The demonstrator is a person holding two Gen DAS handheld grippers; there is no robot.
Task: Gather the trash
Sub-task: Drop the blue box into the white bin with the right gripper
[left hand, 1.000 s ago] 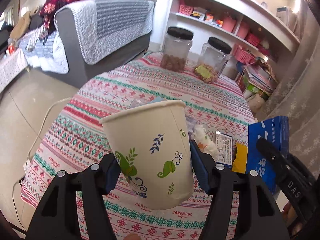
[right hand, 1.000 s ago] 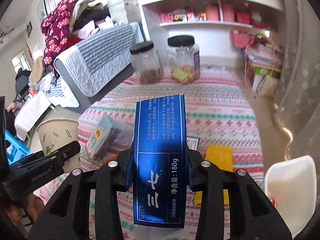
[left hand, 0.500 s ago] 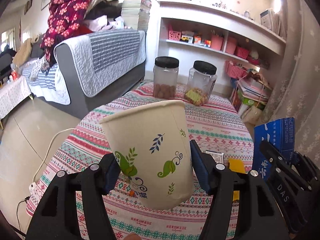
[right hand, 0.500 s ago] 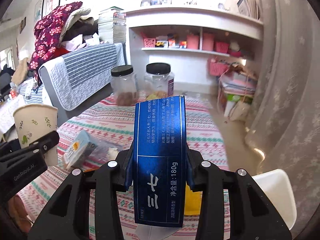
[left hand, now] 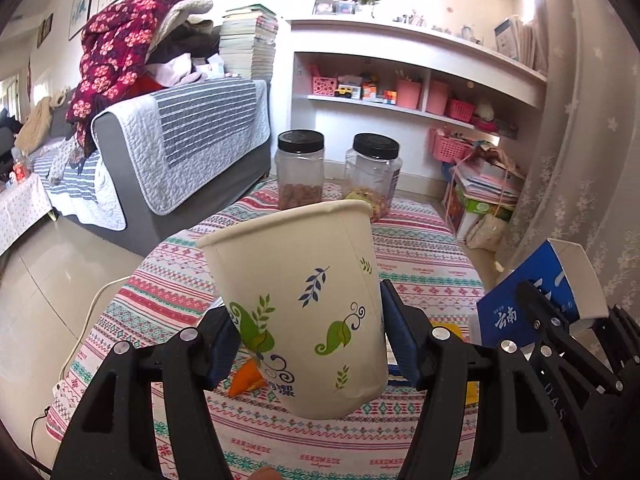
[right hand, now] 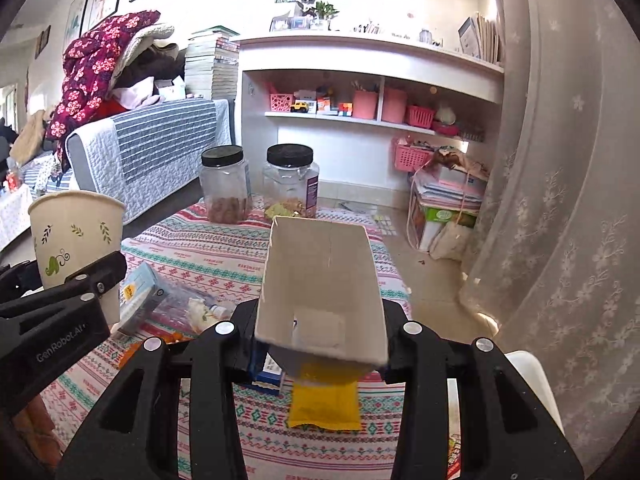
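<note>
The left tongs (left hand: 306, 344) were clamped on a paper cup (left hand: 298, 304) printed with leaves, jaws about half spread, held above the striped worktop (left hand: 420, 256). The right tongs (right hand: 320, 334) were narrowly set, gripping a blue carton (right hand: 320, 280) by its sides, open end forward. Beyond the cup stood 2 black-lidded jars (left hand: 300, 168); a yellow packet (right hand: 324, 404) lay under the carton.

"GenRobot.AI" runs in grey along the black left gripper (right hand: 60, 316) at the lower left of the right wrist view. The tablecloth (left hand: 280, 452) repeats "HANDMADE" along its bottom bands. White characters "云南" stand on the blue box (left hand: 516, 304) at right, "DAS" on the right gripper (left hand: 560, 368) below it
</note>
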